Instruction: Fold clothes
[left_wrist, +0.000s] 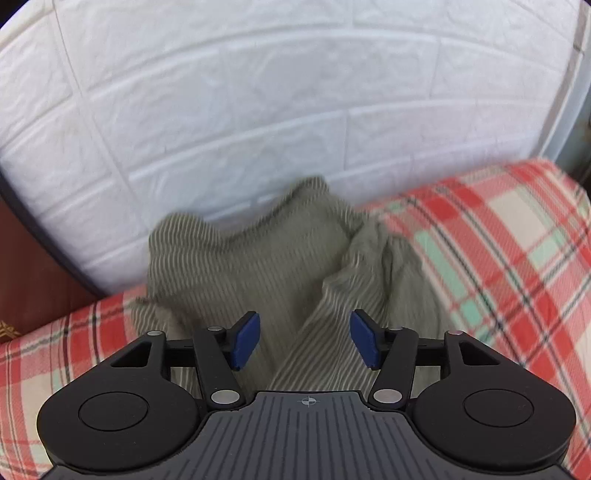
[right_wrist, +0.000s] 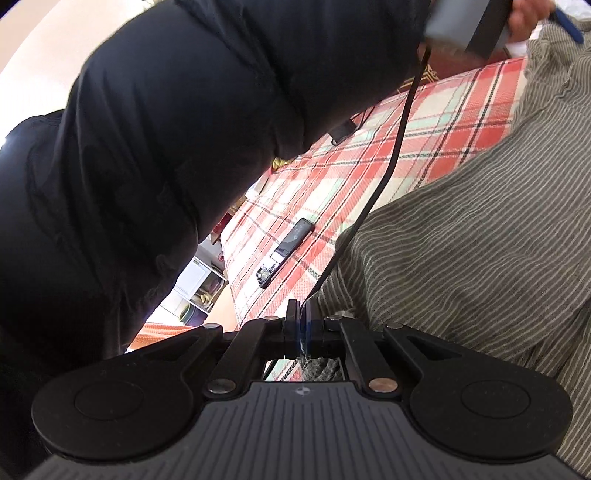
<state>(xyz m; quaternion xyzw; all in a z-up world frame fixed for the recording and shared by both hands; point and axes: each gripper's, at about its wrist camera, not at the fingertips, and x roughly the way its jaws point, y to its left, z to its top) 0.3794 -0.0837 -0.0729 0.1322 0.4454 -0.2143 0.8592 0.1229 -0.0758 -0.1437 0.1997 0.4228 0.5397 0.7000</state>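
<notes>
striped garment (left_wrist: 258, 254) blurred, phone (right_wrist: 286, 247) details unreadable

Bed (left_wrist: 517, 236) covered in plaid sheet: red, cream, mint, thin black lines. Far edge meets white brick-pattern wall (left_wrist: 258, 110). Grey-green striped garment (left_wrist: 229, 266) lies crumpled on sheet at far edge, bunched up against wall; in right wrist view it spreads wide over sheet. Dark phone (right_wrist: 286, 245) lies flat on bare plaid, near bed's side edge, apart from garment. Black cable (right_wrist: 391, 155) hangs across above sheet.
</notes>
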